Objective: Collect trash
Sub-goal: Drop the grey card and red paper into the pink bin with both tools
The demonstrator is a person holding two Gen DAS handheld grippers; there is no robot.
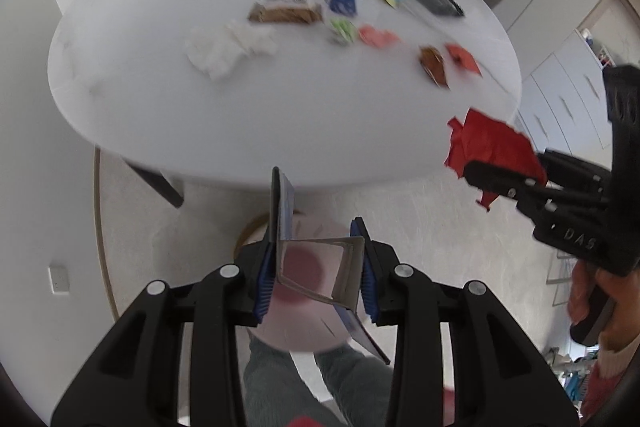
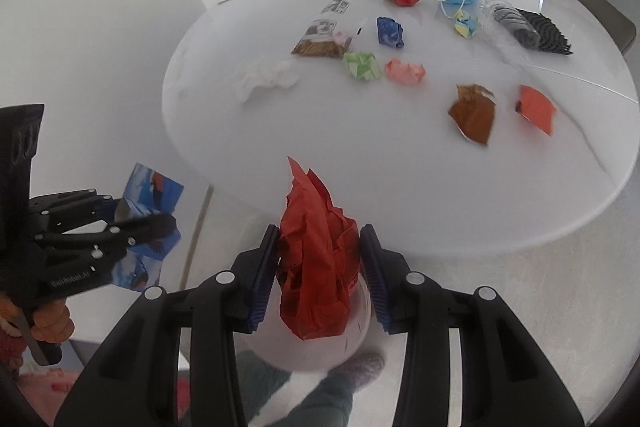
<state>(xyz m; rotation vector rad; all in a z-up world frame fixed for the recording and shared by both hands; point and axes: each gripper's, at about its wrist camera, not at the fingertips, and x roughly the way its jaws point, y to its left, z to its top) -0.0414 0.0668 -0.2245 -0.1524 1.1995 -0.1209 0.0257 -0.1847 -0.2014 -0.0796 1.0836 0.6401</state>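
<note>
My left gripper (image 1: 318,267) clamps a flattened blue carton (image 1: 320,267); my right gripper (image 2: 320,275) pinches crumpled red paper (image 2: 316,267). Both hang over a pale bin (image 2: 356,339), off the white table's (image 2: 360,155) near edge; scraps litter the tabletop.

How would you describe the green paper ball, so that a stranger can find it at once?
Start at the round white table and go to the middle of the scattered trash. There the green ball lies just left of the pink ball and below the blue ball. It is the only green piece on the table.
</note>
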